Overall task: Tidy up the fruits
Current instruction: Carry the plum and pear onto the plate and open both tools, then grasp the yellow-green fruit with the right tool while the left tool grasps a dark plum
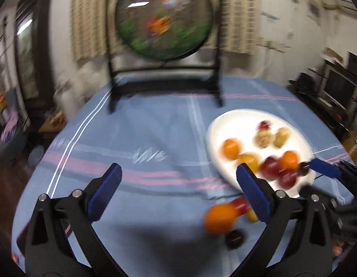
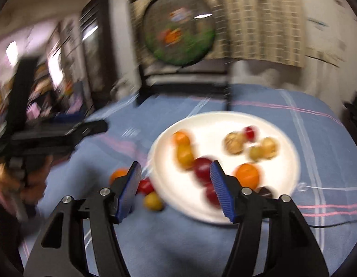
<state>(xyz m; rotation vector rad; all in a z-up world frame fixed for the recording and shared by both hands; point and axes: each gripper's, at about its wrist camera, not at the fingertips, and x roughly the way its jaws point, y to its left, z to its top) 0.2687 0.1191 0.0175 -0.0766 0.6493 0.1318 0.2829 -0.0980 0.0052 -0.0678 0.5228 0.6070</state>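
Observation:
A white plate (image 1: 236, 118) (image 2: 213, 120) on the blue tablecloth holds several fruits: oranges, red apples, yellow fruits, walnuts and a dark plum. Off the plate lie an orange (image 1: 220, 218) (image 2: 118, 174), a red fruit (image 1: 239, 204) (image 2: 145, 185), a yellow fruit (image 1: 251, 215) (image 2: 153, 200) and a dark plum (image 1: 234, 239). My left gripper (image 1: 177, 180) is open and empty, left of the plate, above the loose fruits. My right gripper (image 2: 176, 177) is open and empty over the plate's near left rim; it also shows in the left wrist view (image 1: 326, 170). Both views are blurred.
A round painted screen on a black stand (image 1: 164, 18) (image 2: 178, 27) stands at the back of the table. The blue striped tablecloth (image 1: 132, 138) covers the round table. A thin cable (image 2: 321, 225) lies right of the plate. Shelves and furniture stand around the room.

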